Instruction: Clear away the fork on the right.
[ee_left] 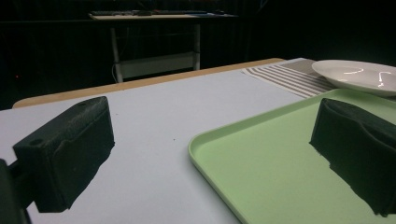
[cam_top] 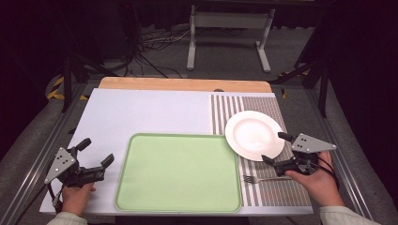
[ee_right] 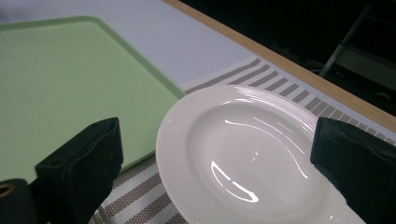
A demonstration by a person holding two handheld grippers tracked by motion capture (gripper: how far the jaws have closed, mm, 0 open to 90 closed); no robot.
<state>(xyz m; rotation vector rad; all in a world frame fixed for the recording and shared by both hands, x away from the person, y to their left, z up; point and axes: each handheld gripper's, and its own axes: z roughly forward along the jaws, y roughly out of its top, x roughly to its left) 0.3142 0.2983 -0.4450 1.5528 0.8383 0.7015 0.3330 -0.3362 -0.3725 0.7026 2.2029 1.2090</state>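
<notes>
The plate [cam_top: 254, 135] is plain glossy white, with faint raised rings round its rim. It sits on a placemat [cam_top: 270, 187] striped in grey-brown and white. The tray [cam_top: 178, 173] is pale green all over. The bench [cam_top: 136, 112] has a flat pale grey-white cover and a light wood far edge. The fork [cam_top: 261, 178] is silvery metal. Both grippers' jaws are matt black, and their top plates are grey.

no readable text showing anywhere, round white ceramic plate [cam_top: 254, 135] bearing no mark, flat pale green plastic tray [cam_top: 178, 172] carrying no label, grey striped placemat [cam_top: 277, 190] showing no lettering
</notes>
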